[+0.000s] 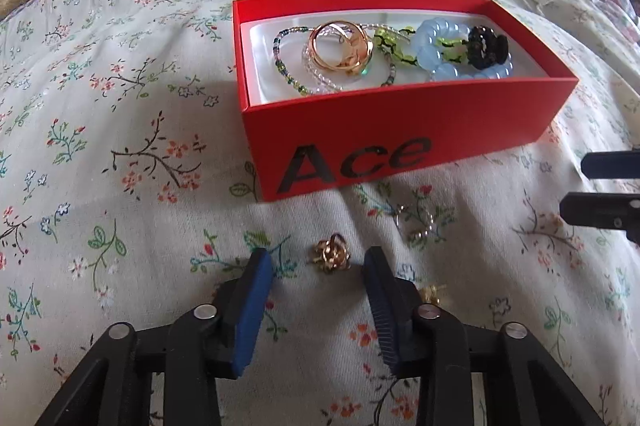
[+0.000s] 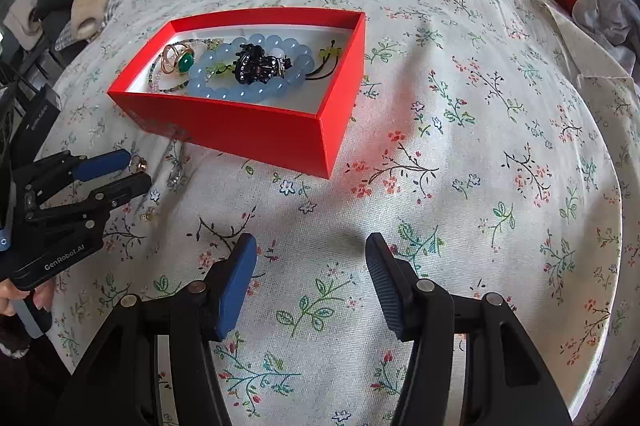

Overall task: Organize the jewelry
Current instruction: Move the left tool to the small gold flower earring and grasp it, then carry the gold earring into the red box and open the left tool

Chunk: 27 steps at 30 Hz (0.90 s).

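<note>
Left gripper (image 1: 318, 262) open astride the gold knot (image 1: 330, 258); right gripper (image 2: 312, 258) open, empty. Risk: pads pinch sheet (image 1: 120, 186), knot slips.

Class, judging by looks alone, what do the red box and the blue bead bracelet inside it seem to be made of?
Red box: probably matte cardboard, with flat walls, crisp folded corners and no shine. Blue bead bracelet: glossy translucent beads, glass or stone perhaps; bright highlights show on them.

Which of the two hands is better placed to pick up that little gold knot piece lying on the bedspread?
The left gripper: its open fingers already sit either side of the gold knot. The right gripper is open over bare bedspread.
</note>
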### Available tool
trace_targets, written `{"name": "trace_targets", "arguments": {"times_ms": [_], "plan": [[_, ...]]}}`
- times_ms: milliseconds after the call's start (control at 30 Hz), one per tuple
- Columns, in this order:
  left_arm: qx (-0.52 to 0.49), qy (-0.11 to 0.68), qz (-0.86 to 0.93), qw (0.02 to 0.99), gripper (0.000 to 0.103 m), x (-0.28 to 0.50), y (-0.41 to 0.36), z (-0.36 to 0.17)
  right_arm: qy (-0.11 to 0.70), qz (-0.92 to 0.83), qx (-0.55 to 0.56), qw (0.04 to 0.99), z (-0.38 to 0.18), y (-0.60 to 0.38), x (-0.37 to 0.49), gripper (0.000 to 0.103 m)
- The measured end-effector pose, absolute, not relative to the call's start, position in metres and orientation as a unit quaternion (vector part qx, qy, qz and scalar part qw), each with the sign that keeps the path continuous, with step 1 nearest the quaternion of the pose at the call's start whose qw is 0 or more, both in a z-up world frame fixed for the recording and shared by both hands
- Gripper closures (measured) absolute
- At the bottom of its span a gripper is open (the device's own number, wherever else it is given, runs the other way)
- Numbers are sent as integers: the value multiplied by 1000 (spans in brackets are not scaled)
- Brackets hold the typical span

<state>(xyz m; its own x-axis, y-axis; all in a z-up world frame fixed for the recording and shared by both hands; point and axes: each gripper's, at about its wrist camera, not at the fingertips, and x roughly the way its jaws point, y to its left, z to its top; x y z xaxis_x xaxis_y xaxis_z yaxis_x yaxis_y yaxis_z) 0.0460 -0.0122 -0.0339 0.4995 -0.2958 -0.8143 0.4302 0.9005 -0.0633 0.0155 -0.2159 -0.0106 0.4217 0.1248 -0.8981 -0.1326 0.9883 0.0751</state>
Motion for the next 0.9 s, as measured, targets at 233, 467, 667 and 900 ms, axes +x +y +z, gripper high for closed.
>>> {"name": "trace_targets", "arguments": {"times_ms": [233, 467, 667, 900], "plan": [[68, 460, -201, 862, 91, 48, -9, -29, 528, 82, 2, 845, -6, -212, 17, 44], [57, 465, -185, 864, 91, 45, 3, -22, 525, 98, -7, 846, -7, -191, 21, 44], [42, 468, -173, 866, 91, 42, 24, -17, 516, 113, -21, 849, -11, -170, 22, 44], [34, 474, -166, 864, 91, 37, 46, -17, 506, 141, -9, 851, -14, -148, 29, 65]]}}
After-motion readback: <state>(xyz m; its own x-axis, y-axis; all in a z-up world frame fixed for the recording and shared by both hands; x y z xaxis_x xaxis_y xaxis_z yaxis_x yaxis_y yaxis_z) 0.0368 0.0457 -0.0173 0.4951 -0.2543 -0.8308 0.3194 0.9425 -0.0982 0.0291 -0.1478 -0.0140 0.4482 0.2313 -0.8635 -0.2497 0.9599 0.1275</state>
